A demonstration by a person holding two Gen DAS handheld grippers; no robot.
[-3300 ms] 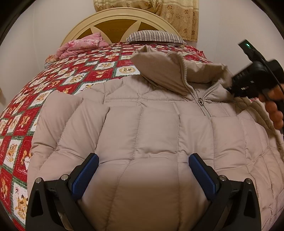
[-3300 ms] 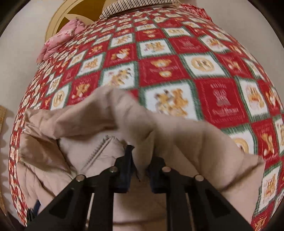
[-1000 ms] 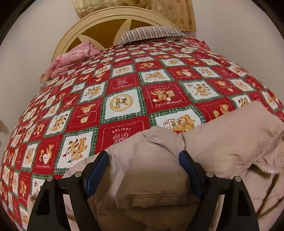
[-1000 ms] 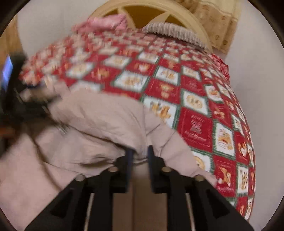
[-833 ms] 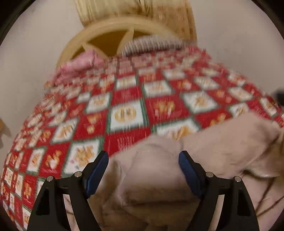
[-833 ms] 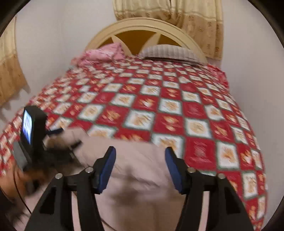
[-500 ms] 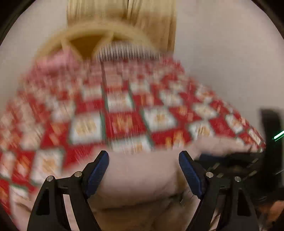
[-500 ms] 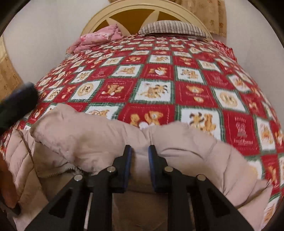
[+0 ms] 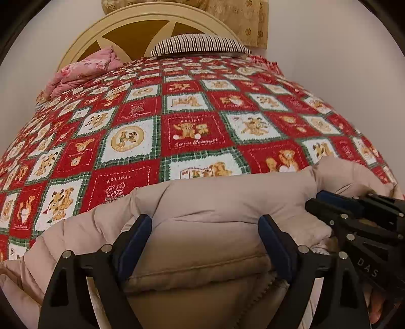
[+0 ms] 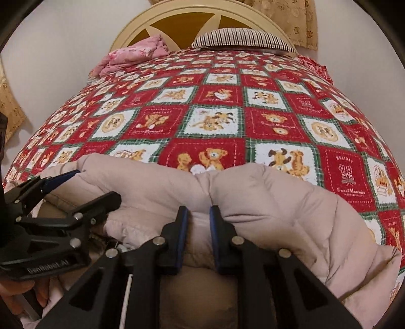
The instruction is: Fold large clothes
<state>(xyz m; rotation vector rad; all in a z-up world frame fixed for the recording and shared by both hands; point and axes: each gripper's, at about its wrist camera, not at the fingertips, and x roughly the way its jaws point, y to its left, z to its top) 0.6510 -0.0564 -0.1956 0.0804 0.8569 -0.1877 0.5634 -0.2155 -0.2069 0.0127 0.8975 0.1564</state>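
Note:
A beige puffer jacket (image 9: 215, 200) lies bunched at the near edge of the bed, with its hood side rolled along the far edge; it also shows in the right wrist view (image 10: 278, 202). My left gripper (image 9: 205, 227) is open, its blue pads on either side of a thick fold of the jacket. My right gripper (image 10: 198, 220) is shut on a pinch of the jacket's folded edge. The right gripper shows at the right in the left wrist view (image 9: 354, 215), and the left gripper shows at the left in the right wrist view (image 10: 63, 192).
The red, white and green teddy-bear quilt (image 9: 192, 121) covers the bed. A pink blanket (image 9: 83, 68) and a striped pillow (image 9: 200, 44) lie by the cream headboard (image 9: 152, 17). A curtain (image 10: 298, 15) hangs behind, walls on both sides.
The right gripper opened, then shut again on the jacket's folded edge. The left gripper swung about and settled open over the fold. The jacket's top has been brought toward the near edge.

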